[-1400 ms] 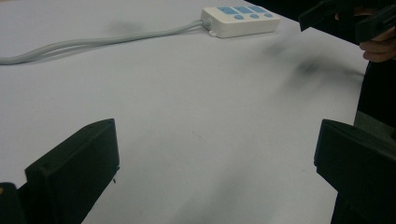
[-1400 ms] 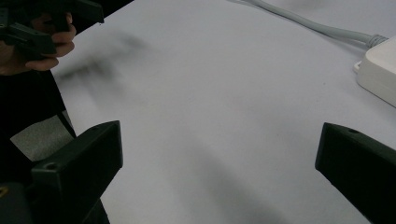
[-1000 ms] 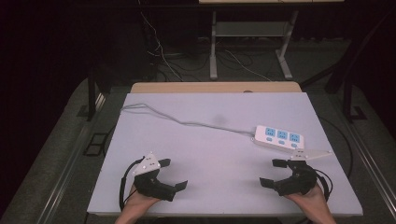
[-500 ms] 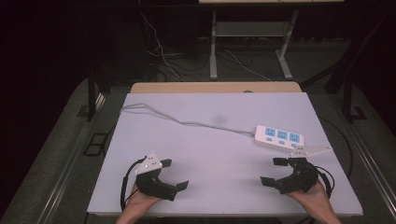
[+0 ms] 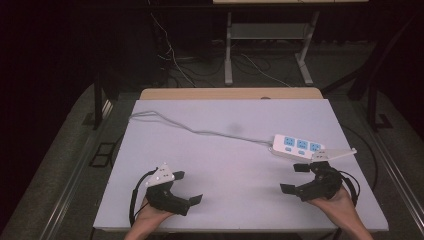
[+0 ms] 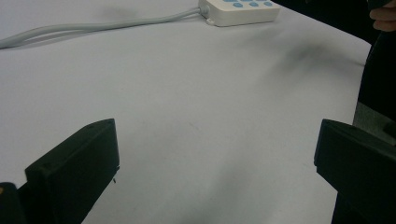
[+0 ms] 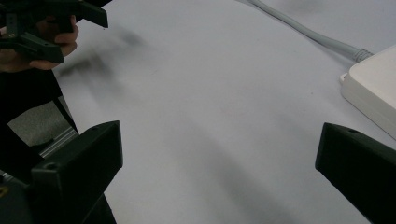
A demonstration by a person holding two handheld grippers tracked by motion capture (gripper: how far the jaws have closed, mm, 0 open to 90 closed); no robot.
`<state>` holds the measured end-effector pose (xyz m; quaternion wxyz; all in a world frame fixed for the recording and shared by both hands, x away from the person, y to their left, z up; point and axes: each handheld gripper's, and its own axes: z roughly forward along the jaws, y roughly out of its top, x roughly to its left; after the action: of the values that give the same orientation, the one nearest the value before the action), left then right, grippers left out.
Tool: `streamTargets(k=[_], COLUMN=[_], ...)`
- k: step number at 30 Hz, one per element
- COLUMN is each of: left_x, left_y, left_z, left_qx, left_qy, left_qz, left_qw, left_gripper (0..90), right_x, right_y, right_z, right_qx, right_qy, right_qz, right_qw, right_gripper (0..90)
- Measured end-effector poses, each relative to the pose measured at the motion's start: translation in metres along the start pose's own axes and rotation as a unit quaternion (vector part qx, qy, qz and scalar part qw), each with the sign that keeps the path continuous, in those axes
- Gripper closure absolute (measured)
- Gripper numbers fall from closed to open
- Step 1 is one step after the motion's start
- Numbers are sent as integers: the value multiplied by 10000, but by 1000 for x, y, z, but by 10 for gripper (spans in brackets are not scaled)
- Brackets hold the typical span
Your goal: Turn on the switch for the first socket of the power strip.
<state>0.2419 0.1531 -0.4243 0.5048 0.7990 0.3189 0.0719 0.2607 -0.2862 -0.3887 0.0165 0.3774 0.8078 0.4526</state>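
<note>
Both the left gripper and the right gripper have jaws wide apart, holding nothing. The white plastic power strip, rectangular with blue sockets, lies near the right one on the matte table.

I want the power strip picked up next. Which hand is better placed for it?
Probably the right. The right tongs, jaws open, sit just in front of the white plastic power strip with blue sockets, while the left tongs are across the pale table.

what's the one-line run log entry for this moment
left hand-held gripper: open, empty | right hand-held gripper: open, empty, beside power strip | power strip: untouched on table
</note>
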Motion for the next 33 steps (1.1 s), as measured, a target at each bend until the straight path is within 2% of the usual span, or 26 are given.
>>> streamTargets(k=[15, 27, 33], left_x=[0, 0, 0], left_y=[0, 0, -1], left_z=[0, 0, 1], left_qx=[12, 41, 66], left_qy=[1, 3, -17], left_qz=[-9, 1, 16], left_qw=[10000, 10000, 10000], left_gripper=[0, 0, 0], right_x=[-8, -19, -22], right_y=[13, 21, 27], right_z=[-5, -6, -8], right_qx=[187, 314, 366], right_qy=[-5, 39, 20], right_qz=[-66, -25, -109], right_qw=[9998, 9995, 9993], right_gripper=[3, 3, 3])
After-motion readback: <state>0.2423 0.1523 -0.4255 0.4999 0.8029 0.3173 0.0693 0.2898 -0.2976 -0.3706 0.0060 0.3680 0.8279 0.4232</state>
